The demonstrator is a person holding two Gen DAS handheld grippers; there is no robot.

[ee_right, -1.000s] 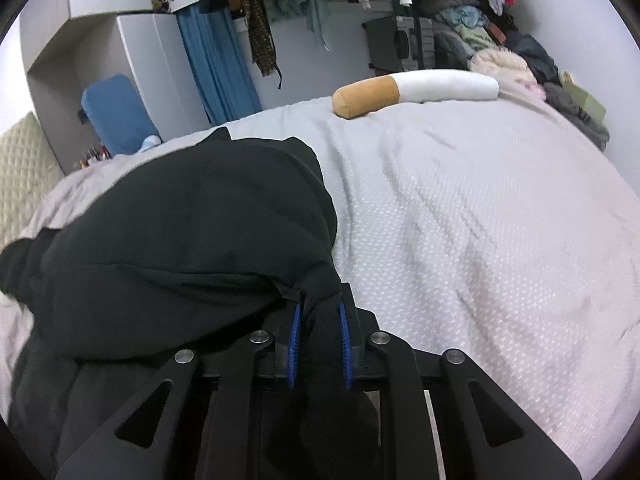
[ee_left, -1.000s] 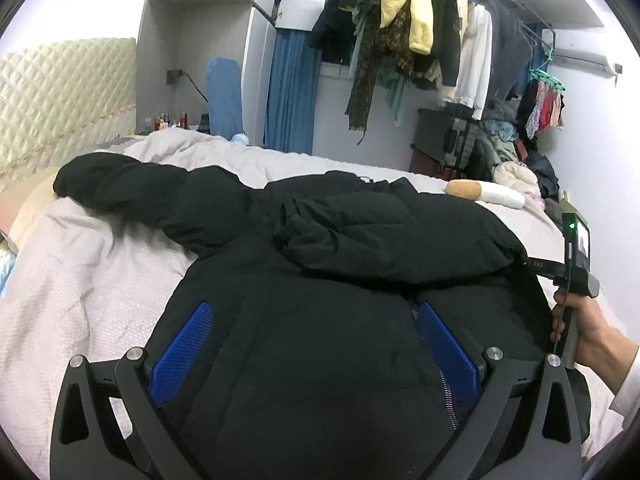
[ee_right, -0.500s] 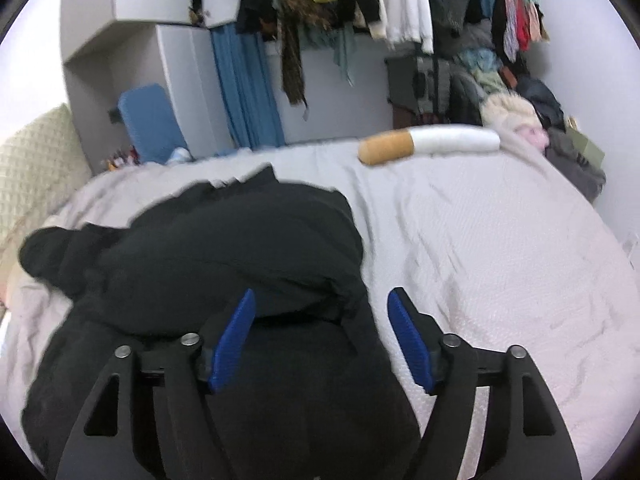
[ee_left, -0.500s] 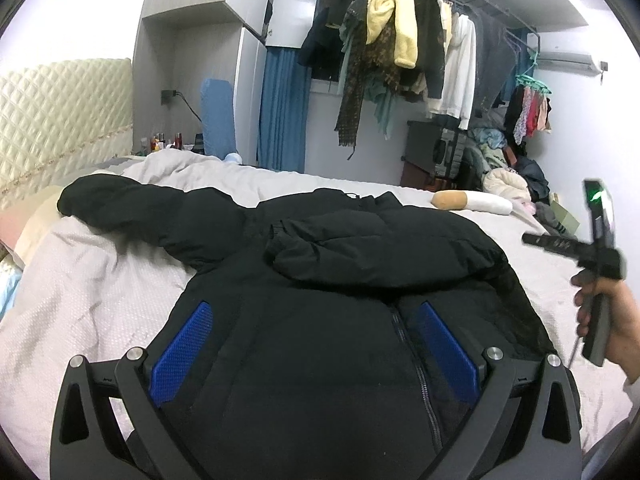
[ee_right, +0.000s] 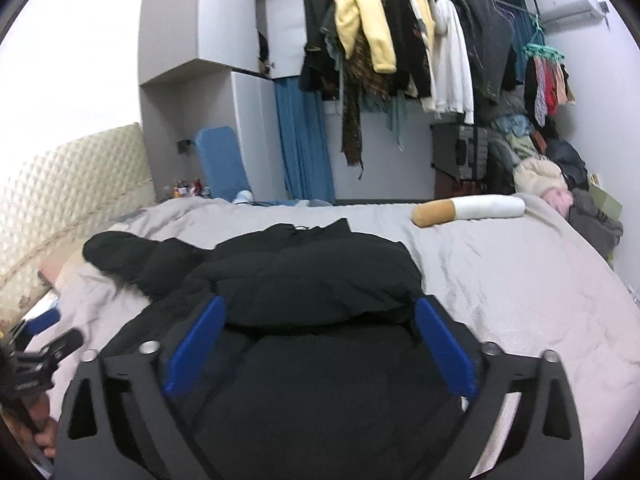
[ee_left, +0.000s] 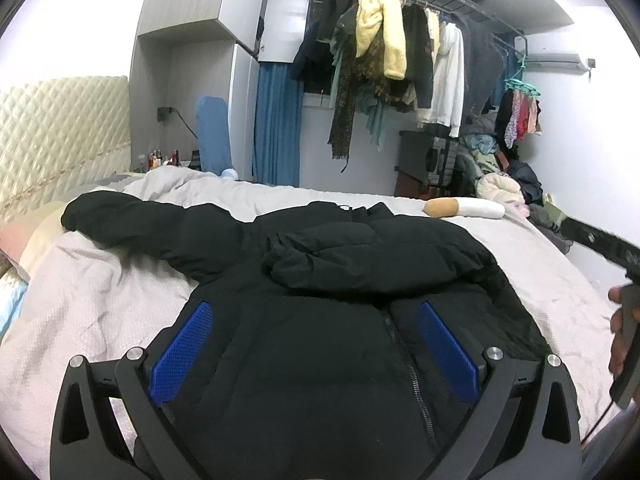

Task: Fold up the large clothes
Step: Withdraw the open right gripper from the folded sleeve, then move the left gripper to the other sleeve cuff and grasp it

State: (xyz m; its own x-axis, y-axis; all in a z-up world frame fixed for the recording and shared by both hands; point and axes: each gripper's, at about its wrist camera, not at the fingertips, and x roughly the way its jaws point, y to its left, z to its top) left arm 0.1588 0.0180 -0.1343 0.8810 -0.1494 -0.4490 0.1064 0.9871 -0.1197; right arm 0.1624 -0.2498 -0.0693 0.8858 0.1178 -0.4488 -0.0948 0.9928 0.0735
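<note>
Right wrist: jacket point(ee_right: 312, 280) below tool point(ee_right: 320, 344) (jaws wide).

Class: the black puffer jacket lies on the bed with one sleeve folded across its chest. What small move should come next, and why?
Probably the left gripper, jaws open, reaches for the other sleeve, spread out across the bedsheet, while the black puffer jacket already has one sleeve folded in; the right gripper, just opened, holds nothing.

Lower frame edge swallows the black jacket point(ee_left: 320, 380) hem — the other hand-held gripper point(ee_left: 624, 344) is cut off at right, and small bedside items point(ee_left: 160, 158), upper left, are too tiny to identify.
</note>
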